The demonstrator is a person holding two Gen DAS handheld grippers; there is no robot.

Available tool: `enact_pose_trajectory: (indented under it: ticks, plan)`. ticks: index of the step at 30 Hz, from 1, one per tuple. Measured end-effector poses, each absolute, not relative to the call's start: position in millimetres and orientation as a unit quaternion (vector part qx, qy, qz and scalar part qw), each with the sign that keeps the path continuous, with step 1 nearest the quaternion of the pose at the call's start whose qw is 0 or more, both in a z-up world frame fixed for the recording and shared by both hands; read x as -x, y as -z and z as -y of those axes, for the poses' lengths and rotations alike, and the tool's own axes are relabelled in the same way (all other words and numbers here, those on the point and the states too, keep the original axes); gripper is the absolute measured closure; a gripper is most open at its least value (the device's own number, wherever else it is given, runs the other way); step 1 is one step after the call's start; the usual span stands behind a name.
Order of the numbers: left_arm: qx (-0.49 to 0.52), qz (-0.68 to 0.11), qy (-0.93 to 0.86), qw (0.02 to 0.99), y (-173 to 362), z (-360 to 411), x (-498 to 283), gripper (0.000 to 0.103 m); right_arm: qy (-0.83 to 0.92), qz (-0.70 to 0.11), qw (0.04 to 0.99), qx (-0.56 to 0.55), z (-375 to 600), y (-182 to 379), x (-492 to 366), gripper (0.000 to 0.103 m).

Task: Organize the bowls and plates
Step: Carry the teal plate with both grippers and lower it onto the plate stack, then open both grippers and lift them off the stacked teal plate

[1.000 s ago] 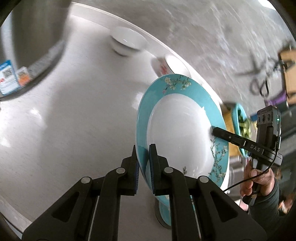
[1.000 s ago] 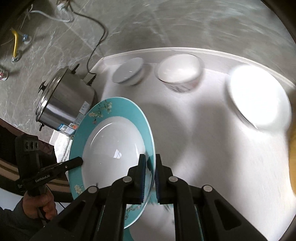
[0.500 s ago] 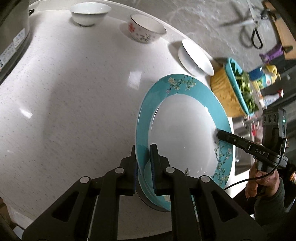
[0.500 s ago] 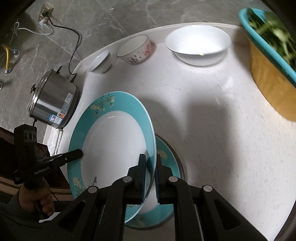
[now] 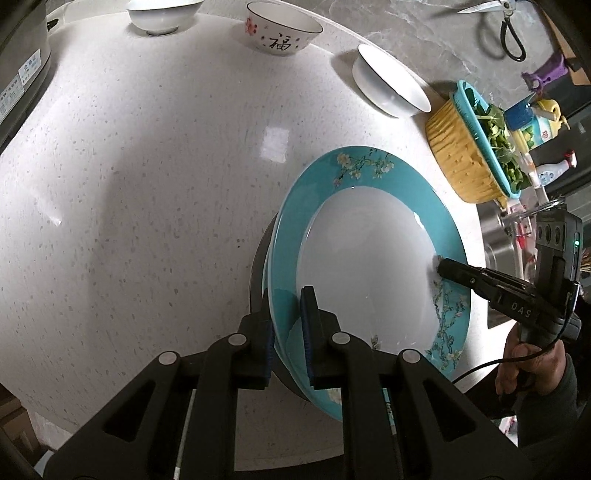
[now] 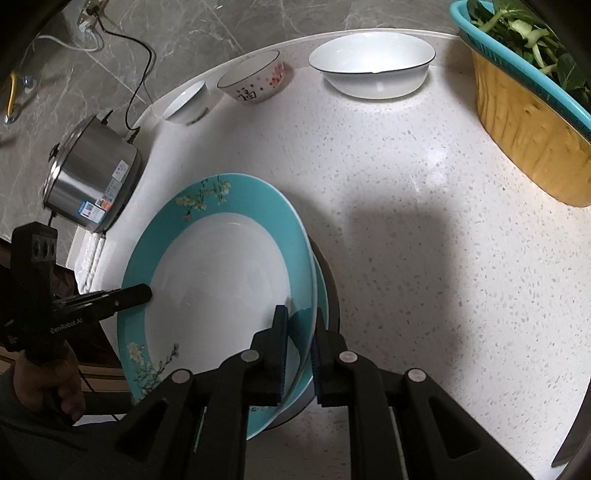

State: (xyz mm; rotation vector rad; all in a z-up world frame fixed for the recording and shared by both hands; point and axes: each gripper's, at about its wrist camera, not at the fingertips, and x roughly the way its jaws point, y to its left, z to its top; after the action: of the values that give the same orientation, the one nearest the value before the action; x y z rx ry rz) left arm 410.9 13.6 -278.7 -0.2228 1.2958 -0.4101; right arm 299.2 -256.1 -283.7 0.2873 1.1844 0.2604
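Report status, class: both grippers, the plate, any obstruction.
Left gripper and right gripper both clamp the teal plate by opposite rims. Plate sits atop a second teal plate. Nothing in the way.

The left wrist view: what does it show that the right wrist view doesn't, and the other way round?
Only the left wrist view shows black-handled scissors on the wall, bottles and a steel sink. Only the right wrist view shows the whole steel cooker, its black cable and a wall socket. Both show the teal-rimmed floral plate pinched by the left gripper and right gripper, another teal plate beneath, and three bowls.
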Motion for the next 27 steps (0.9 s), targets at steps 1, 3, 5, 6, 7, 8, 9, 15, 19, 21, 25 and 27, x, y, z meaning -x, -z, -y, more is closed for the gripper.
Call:
enact_pose_trajectory:
  ticks: [1, 3, 5, 6, 7, 8, 9, 15, 19, 21, 25, 27]
  plan:
    - [0.102, -0.599, 0.188, 0.771, 280, -14, -410, 0.092, -0.121, -0.555, 0.813, -0.130, 255, 285, -299, 0.089]
    - [0.102, -0.603, 0.186, 0.769, 284, -13, -411, 0.092, -0.118, -0.557, 0.814, -0.116, 251, 287, -299, 0.089]
    - [0.104, -0.605, 0.183, 0.768, 288, -14, -410, 0.091, -0.115, -0.556, 0.817, -0.098, 248, 289, -297, 0.088]
    - [0.104, -0.604, 0.183, 0.769, 289, -15, -410, 0.091, -0.114, -0.556, 0.818, -0.092, 246, 289, -297, 0.087]
    - [0.103, -0.603, 0.181, 0.770, 289, -15, -410, 0.091, -0.113, -0.556, 0.819, -0.086, 244, 289, -297, 0.087]
    - [0.102, -0.603, 0.181, 0.770, 289, -16, -410, 0.091, -0.113, -0.554, 0.821, -0.081, 243, 289, -297, 0.087]
    - [0.102, -0.603, 0.180, 0.771, 290, -16, -410, 0.091, -0.113, -0.553, 0.822, -0.076, 241, 289, -297, 0.087]
    - [0.091, -0.610, 0.169, 0.769, 296, -14, -411, 0.089, -0.106, -0.546, 0.831, -0.021, 226, 288, -295, 0.084]
    - [0.091, -0.610, 0.166, 0.769, 299, -14, -411, 0.089, -0.105, -0.542, 0.834, -0.003, 221, 289, -296, 0.083]
    - [0.090, -0.610, 0.166, 0.770, 300, -13, -412, 0.089, -0.101, -0.538, 0.837, 0.012, 217, 288, -295, 0.082]
    - [0.076, -0.609, 0.169, 0.772, 298, -8, -412, 0.089, -0.078, -0.534, 0.840, 0.060, 207, 289, -290, 0.080]
    - [0.077, -0.609, 0.169, 0.771, 298, -7, -411, 0.089, -0.071, -0.534, 0.840, 0.069, 206, 289, -289, 0.079]
